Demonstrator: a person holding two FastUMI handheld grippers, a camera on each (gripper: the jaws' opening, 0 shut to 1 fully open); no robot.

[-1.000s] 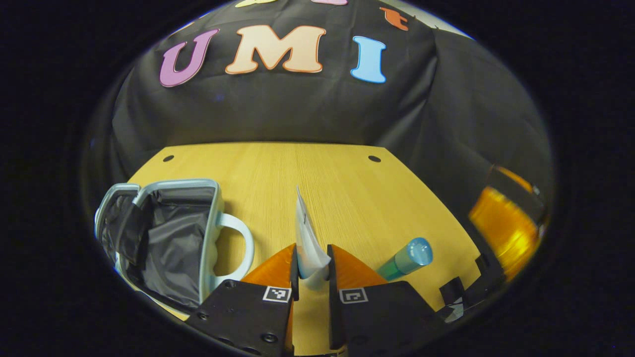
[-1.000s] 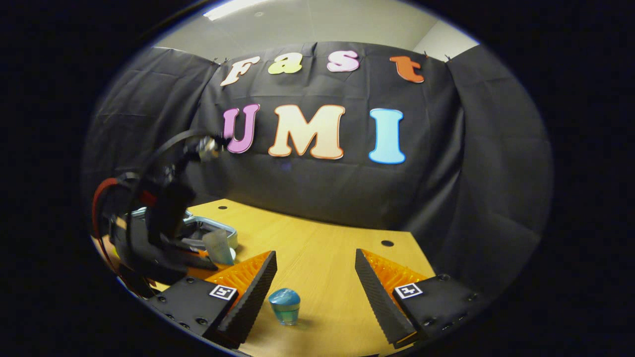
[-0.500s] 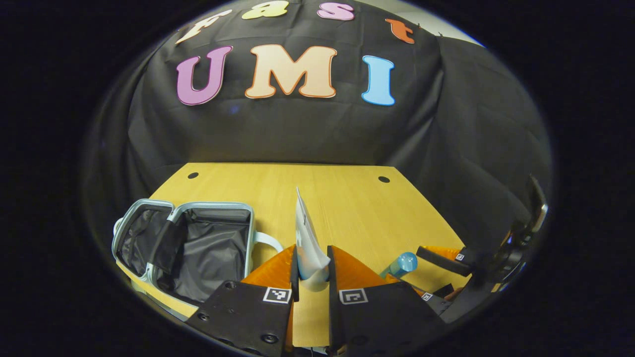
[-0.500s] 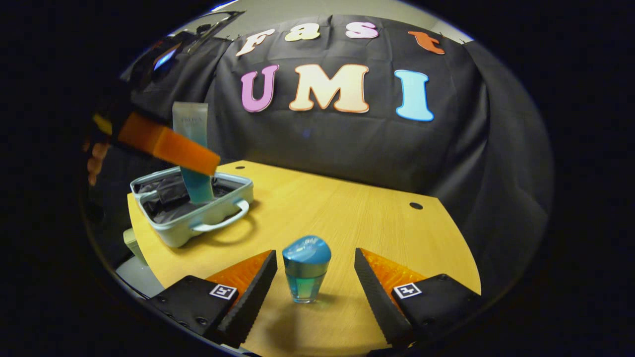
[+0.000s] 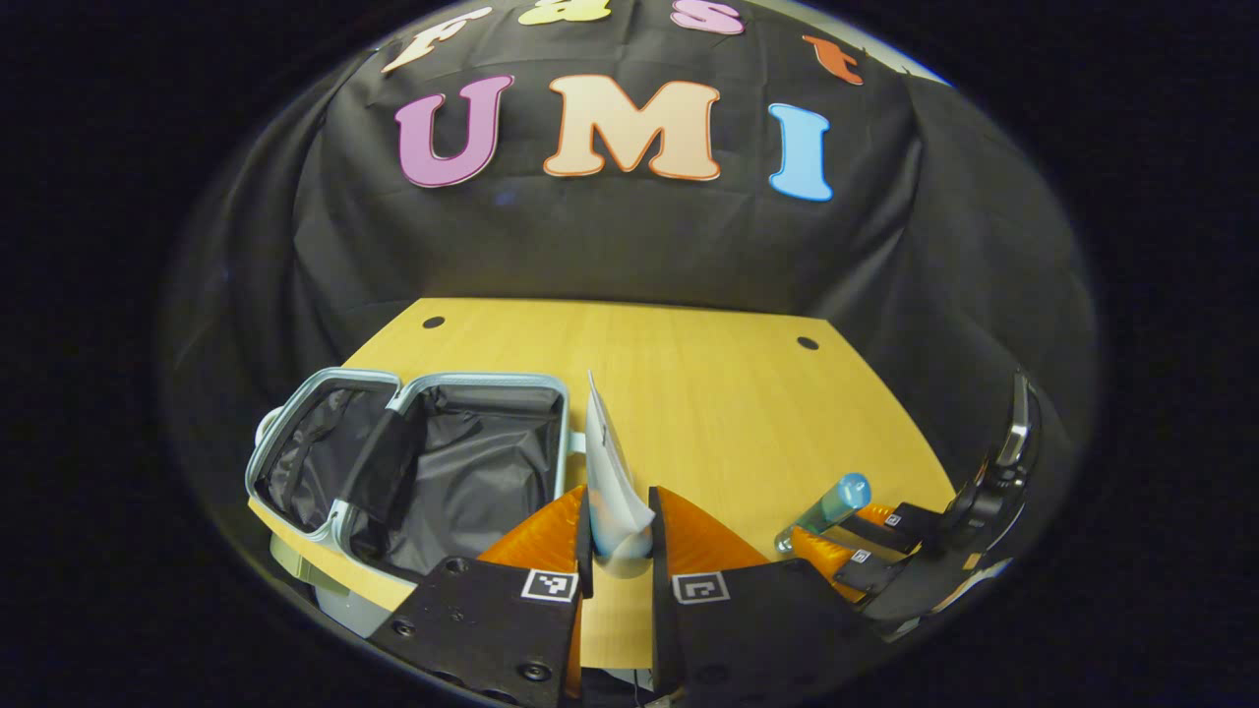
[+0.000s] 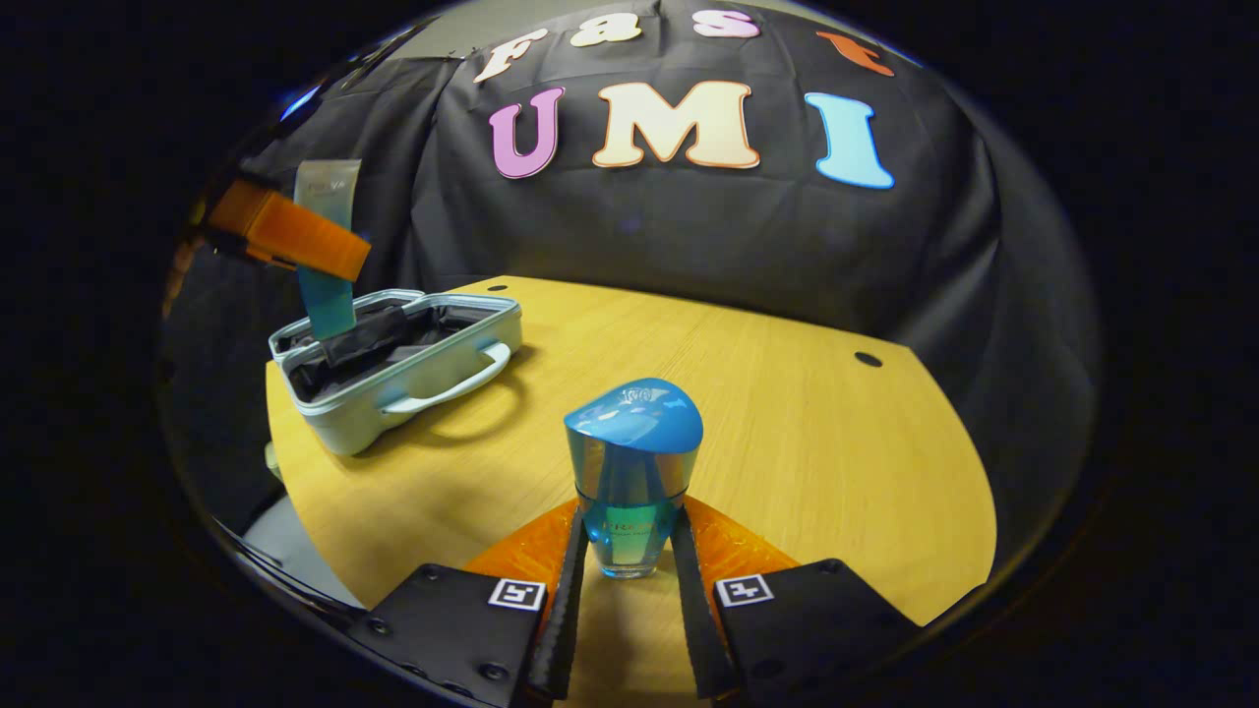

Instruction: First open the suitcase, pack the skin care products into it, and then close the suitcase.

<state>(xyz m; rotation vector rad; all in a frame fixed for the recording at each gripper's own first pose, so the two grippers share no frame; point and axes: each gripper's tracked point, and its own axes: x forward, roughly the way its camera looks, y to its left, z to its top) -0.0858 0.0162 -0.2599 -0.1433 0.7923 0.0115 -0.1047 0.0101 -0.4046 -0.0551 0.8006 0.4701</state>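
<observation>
The right gripper (image 6: pixel 629 590), wide apart half a second ago, is now clamped on the bottle (image 6: pixel 632 472). The tube (image 5: pixel 612 482) is held pinched in the left gripper (image 5: pixel 620 551), with the open suitcase (image 5: pixel 413 462) at nine o'clock, so both products are judged ready for packing.

blue bottle (image 6: pixel 629 472), pale mint suitcase (image 6: pixel 393 398), yellow table (image 6: pixel 807 442)

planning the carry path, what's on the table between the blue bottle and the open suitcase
Nothing: in the right gripper view the table is bare wood from the blue bottle to the suitcase, whose handle faces the bottle.
</observation>
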